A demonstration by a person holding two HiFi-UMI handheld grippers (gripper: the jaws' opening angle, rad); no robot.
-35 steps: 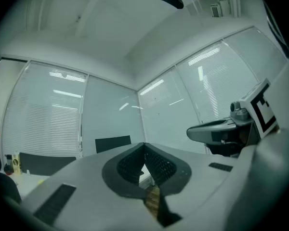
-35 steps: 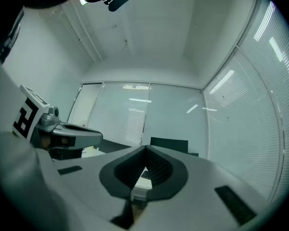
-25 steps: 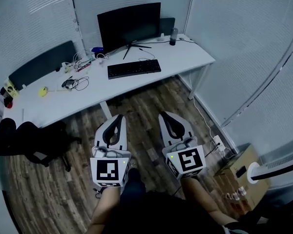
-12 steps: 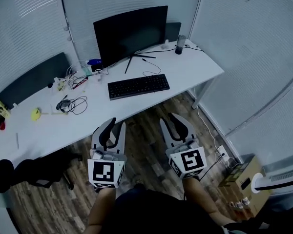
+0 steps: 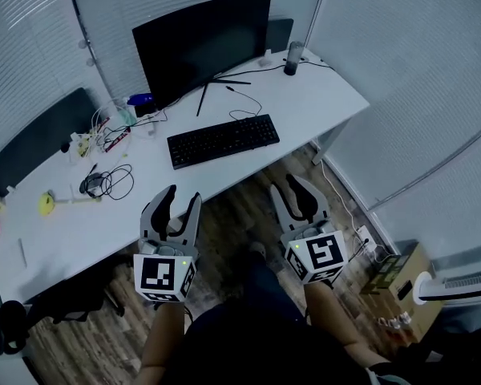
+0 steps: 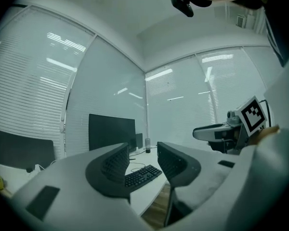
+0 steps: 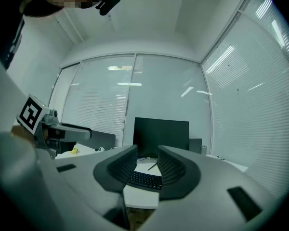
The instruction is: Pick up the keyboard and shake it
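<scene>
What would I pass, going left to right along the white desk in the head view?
In order: small yellow round object → coiled black cable → flat black keyboard → dark cylindrical bottle. The black monitor overlaps the keyboard's span, so it is left out.

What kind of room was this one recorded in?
Most likely a small office: a white desk carries a monitor and a keyboard, and slatted blinds line the walls.

Black keyboard (image 5: 223, 140), black monitor (image 5: 200, 42), white desk (image 5: 321, 95), brown wood-grain floor (image 5: 240, 219), pale grey slatted blinds (image 5: 417, 70)
</scene>
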